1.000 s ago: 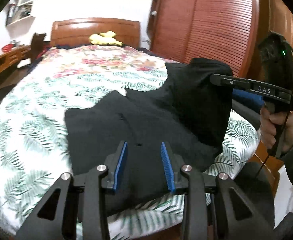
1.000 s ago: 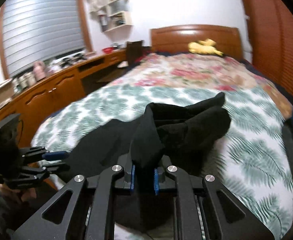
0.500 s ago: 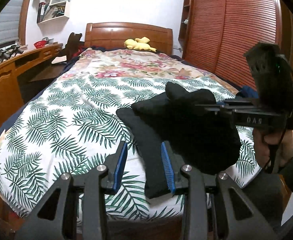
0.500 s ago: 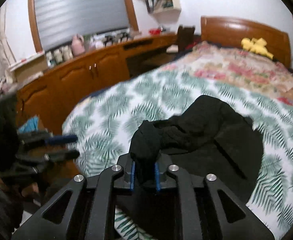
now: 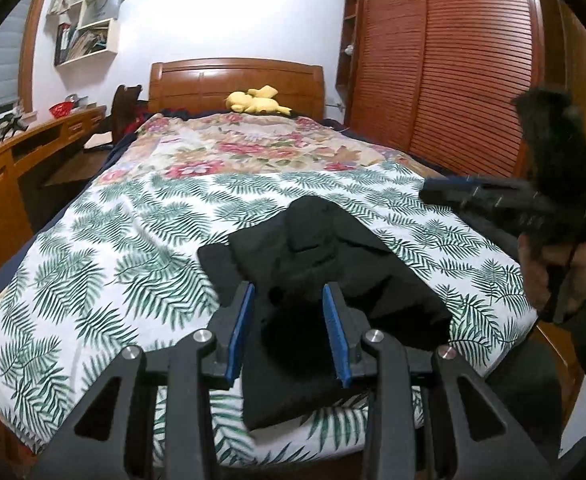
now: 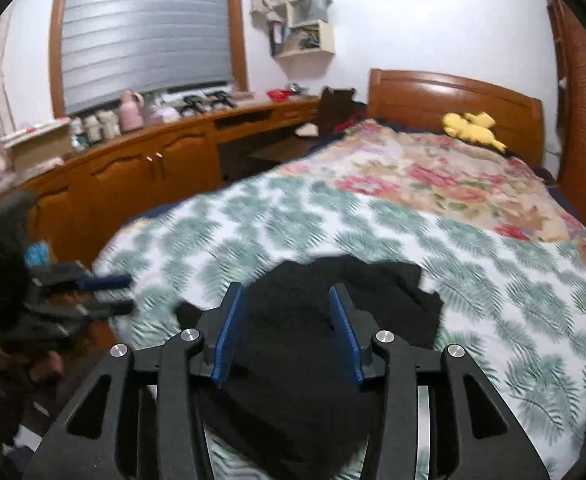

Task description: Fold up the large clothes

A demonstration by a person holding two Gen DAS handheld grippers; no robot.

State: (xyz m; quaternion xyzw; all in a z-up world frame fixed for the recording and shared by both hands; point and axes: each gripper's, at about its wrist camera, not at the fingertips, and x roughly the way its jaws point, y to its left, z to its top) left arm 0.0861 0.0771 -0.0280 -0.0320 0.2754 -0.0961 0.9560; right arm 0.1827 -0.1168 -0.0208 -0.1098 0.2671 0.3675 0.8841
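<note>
Black garment [image 5: 325, 264] is lying bunched near the bed [image 5: 93, 288] foot edge; right tool [image 6: 289, 328] is opening, just let go, fold laid. Left tool [image 5: 289, 328] is hanging released, w/ nothing gripped.

txt check | I can't read any label, brand or no. in either view | right gripper [image 5: 445, 192] side too blurred for lettering | shelf [image 6: 305, 20] items too small

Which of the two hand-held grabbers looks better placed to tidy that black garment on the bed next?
Probably the left gripper: its jaws stand apart, over the near edge of the folded black garment. The right gripper has its jaws opening, with no cloth clamped.
</note>
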